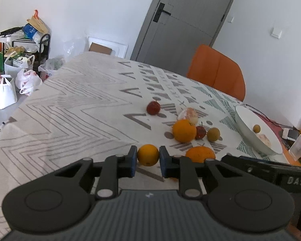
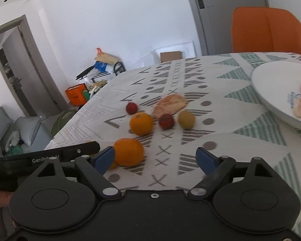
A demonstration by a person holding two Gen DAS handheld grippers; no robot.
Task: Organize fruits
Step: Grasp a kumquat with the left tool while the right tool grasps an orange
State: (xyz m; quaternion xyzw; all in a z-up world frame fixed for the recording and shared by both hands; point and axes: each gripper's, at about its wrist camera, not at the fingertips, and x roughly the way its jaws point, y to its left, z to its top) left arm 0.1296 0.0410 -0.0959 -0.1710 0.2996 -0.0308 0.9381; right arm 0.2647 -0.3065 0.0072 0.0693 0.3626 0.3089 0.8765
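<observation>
A desk (image 1: pixel 74 100) under a grey-and-green patterned cloth carries loose round oranges (image 1: pixel 184 131), small red fruits (image 1: pixel 153 107) and a white ceramic bowl (image 1: pixel 243 126).

An orange chair (image 1: pixel 217 71) stands behind the table with its patterned tablecloth (image 1: pixel 80 92), near a grey door (image 1: pixel 182 20) in the white wall, while white plastic bags (image 1: pixel 14 84) and a cluttered black rack (image 1: pixel 30 46) crowd the floor beside an orange box (image 2: pixel 76 94).
</observation>
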